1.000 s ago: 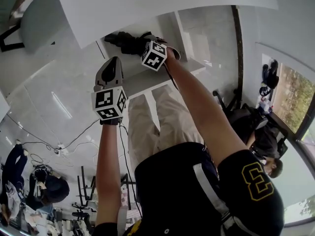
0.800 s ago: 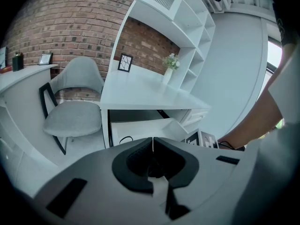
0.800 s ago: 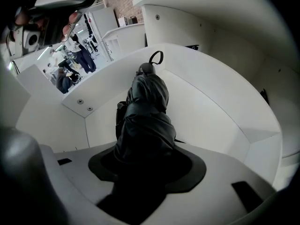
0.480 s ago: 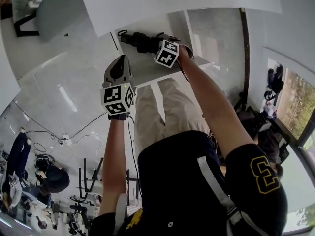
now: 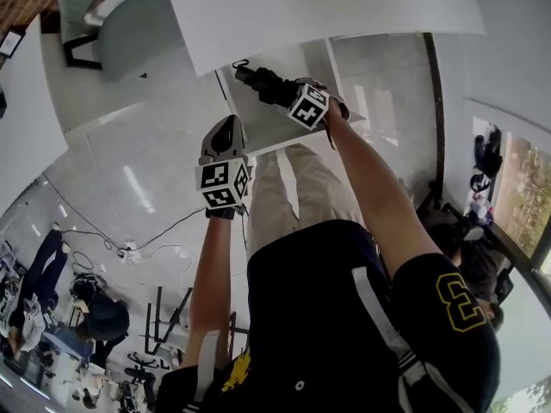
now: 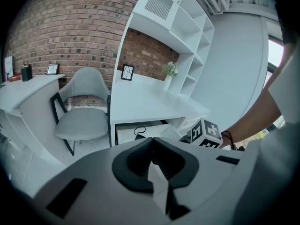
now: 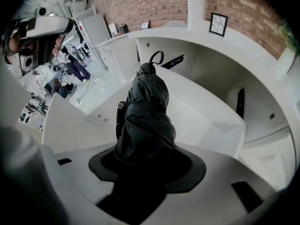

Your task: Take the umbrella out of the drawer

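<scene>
A black folded umbrella [image 7: 144,108] sticks out from my right gripper [image 7: 147,159], which is shut on its lower part; its strap loop [image 7: 156,57] shows at the far end. It hangs above the open white drawer [image 7: 206,114]. In the head view the umbrella [image 5: 263,82] reaches out from the right gripper [image 5: 289,94] over the drawer [image 5: 258,124] under the white desk [image 5: 327,7]. My left gripper [image 5: 225,131] hovers beside the drawer's front, apart from the umbrella. Its pads [image 6: 153,146] meet with nothing between them.
A grey chair [image 6: 84,111] stands left of the desk. White shelves [image 6: 187,27] rise against a brick wall behind it. Cables [image 5: 146,252] lie on the floor, and people [image 5: 95,317] are at the lower left of the head view.
Both grippers have risen. The umbrella came up with the right gripper, away from the drawer's bottom.
</scene>
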A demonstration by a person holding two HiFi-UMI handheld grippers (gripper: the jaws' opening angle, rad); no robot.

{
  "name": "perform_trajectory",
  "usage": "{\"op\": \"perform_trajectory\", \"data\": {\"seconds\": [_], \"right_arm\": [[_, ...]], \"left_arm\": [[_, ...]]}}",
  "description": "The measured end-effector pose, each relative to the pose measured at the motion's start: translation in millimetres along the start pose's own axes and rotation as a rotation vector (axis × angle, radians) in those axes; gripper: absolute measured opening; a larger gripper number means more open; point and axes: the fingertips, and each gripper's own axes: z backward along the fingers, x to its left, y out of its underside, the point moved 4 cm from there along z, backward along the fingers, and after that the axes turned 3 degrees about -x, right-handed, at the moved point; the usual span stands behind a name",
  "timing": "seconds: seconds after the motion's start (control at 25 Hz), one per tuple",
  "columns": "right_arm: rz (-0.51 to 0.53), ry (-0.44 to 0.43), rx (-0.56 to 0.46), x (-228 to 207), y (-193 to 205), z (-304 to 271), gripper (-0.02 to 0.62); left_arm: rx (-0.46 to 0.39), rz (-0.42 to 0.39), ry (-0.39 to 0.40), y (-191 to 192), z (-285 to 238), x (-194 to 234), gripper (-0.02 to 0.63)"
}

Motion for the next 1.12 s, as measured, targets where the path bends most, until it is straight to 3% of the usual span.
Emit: {"op": "perform_trajectory", "data": {"seconds": [0.32, 0.6, 0.8, 0.96, 1.12], "right_arm": [[-0.038, 0.039, -0.021, 7.7, 13.7, 44.2, 0.253], [-0.101, 0.083, -0.076, 5.5, 3.4, 82.1, 0.253], [-0.095, 0.106, -0.116, 4.9, -6.5, 107.2, 0.253], [-0.083, 0.117, -0.118, 7.2, -3.0, 123.7, 0.253], [-0.137, 0.139, -0.172, 9.4, -5.7, 144.0, 0.254]], "left_arm": [[-0.001, -0.068, 0.019, -23.5, 31.1, -23.1, 0.02], [-0.017, -0.084, 0.014, -45.3, 46.9, -32.6, 0.02], [-0.038, -0.156, 0.011, -77.5, 45.3, -25.7, 0.02], [-0.084, -0.138, -0.007, -105.1, 48.9, -27.7, 0.02], [-0.121, -0.115, -0.043, -126.9, 50.8, -26.3, 0.02]]}}
